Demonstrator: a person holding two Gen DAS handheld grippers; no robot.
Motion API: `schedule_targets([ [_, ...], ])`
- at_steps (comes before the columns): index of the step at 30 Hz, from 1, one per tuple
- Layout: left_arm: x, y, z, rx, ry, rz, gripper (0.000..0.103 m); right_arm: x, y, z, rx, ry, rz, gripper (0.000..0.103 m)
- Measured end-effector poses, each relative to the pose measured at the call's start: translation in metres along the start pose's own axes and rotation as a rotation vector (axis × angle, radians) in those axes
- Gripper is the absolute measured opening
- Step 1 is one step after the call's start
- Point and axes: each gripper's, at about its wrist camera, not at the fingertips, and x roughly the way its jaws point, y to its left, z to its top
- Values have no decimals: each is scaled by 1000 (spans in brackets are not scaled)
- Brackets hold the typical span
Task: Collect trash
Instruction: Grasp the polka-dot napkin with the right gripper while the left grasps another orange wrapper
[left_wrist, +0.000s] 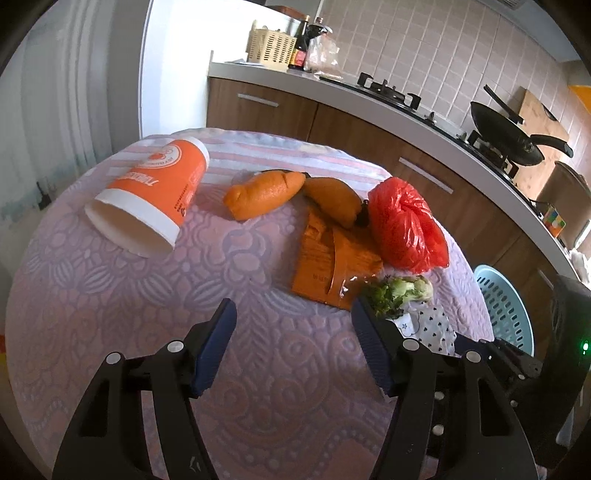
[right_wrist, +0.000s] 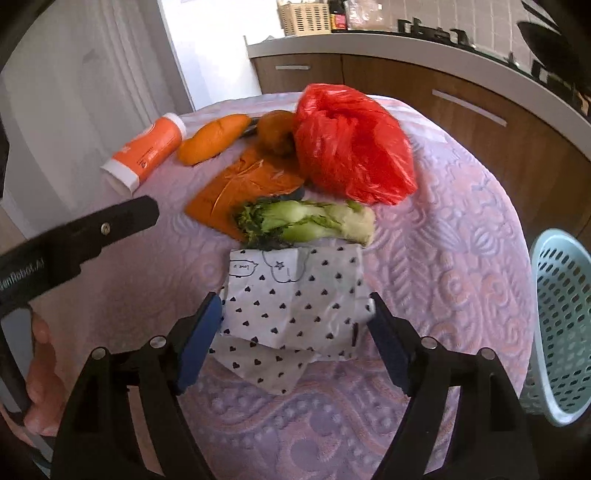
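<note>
Item: heart-print paper (right_wrist: 291, 314), crumpled, lying at the near edge of the round table (right_wrist: 461, 258), touching the bok choy (right_wrist: 306, 221) behind it.
Tool, right gripper (right_wrist: 295, 332): jaws apart, straddling the paper, pads not pressing it.
Tool, left gripper (left_wrist: 293, 343): jaws apart, nothing between them, over bare cloth.
Further in: orange packet (left_wrist: 325, 258), red plastic bag (left_wrist: 402, 221), two orange peels (left_wrist: 264, 194), tipped paper cup (left_wrist: 155, 188) toward the far left edge.
Receptacle: blue basket (right_wrist: 561, 325), beside the table's right edge.
Step, judged: first pickup. Next: close on the paper, lift, carry to the basket.
</note>
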Motion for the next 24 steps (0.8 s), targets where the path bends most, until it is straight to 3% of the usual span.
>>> schedule_targets([
  [5, 3, 4, 0, -11, 10, -13, 62, 2, 9, 1, -47, -6, -37, 59],
  [7, 6, 3, 1, -12, 19, -18, 62, 1, 10, 1, -51, -11, -38, 46],
  [10, 12, -1, 2, 9, 35, -19, 62, 1, 9, 0, -50, -18, -31, 40],
  [24, 60, -18, 32, 55, 116, -74, 62, -43, -27, -14, -22, -84, 39, 35],
])
